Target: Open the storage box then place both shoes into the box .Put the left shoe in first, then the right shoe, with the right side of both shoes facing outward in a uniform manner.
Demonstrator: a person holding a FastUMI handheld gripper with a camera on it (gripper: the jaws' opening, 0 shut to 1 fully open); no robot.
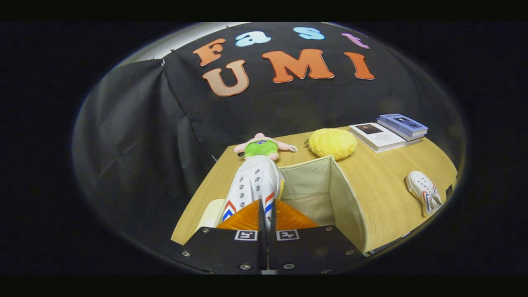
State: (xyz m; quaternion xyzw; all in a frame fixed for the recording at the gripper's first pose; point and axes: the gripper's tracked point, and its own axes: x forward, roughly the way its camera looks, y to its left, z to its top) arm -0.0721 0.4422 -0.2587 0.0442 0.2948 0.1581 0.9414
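Observation:
My gripper (264, 208) is shut on a white shoe (253, 181) with red and blue stripes; the fingers pinch its rear edge and the shoe hangs out ahead of them, toe pointing away. The shoe hovers above the left rim of the open beige storage box (326, 185), whose inside shows just right of the fingers. The box's lid (211, 212) lies beside the box on the left. A second white shoe (425, 192) lies on its side on the wooden table (383, 181), well to the right of the box.
Beyond the box lie a pink and green plush toy (264, 146) and a yellow plush (332, 142). Two stacked books (390, 132) rest at the table's far right. The table's left edge runs close to the box.

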